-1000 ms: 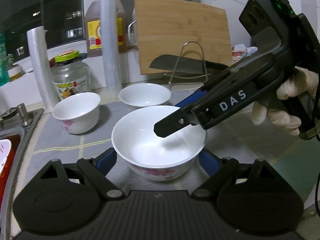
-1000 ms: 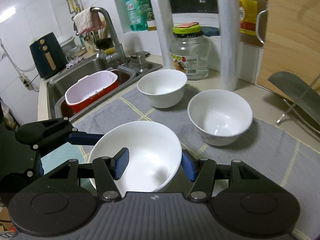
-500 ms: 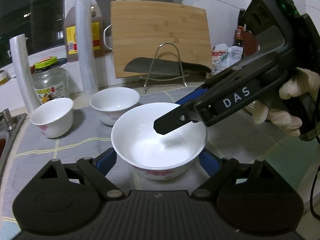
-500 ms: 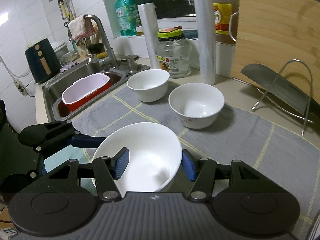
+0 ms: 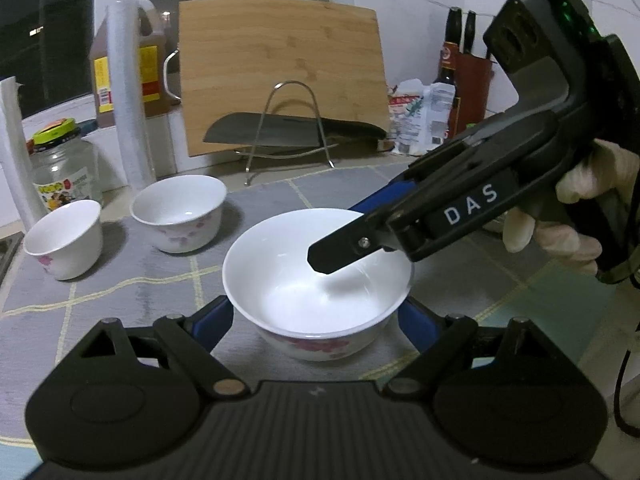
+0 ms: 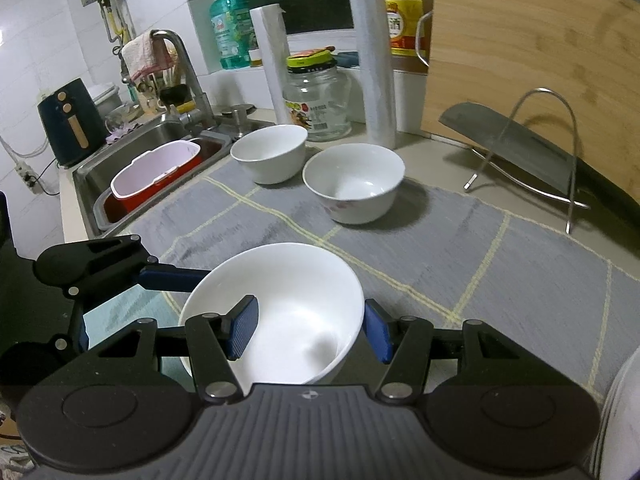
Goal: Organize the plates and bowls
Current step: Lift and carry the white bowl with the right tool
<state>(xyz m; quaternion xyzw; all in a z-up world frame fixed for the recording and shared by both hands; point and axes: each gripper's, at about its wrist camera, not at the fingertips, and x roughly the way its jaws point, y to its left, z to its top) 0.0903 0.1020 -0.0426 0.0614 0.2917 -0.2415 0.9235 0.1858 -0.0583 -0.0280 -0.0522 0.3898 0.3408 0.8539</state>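
I have my left gripper (image 5: 316,322) spread wide around the large white bowl (image 5: 318,280), its blue pads (image 5: 212,320) standing on either side of the bowl's lower wall; I cannot tell whether they touch it. The bowl, with a pink flower print near its foot, sits on the grey checked mat (image 5: 140,292).

My right gripper (image 6: 306,330) is also parted, straddling the bowl's (image 6: 276,308) near rim: the left blue pad (image 6: 240,332) is inside the bowl, the right one just outside the wall, with a gap showing, so it is not clamped. In the left wrist view that gripper (image 5: 332,256) reaches over the bowl from the right.

Farther back on the mat stand two smaller bowls, the flowered bowl (image 6: 354,182) and the plain bowl (image 6: 270,152), side by side. Behind them are a glass jar (image 6: 316,100) and a bamboo cutting board (image 5: 280,68), with a cleaver (image 5: 292,132) on a wire rack.
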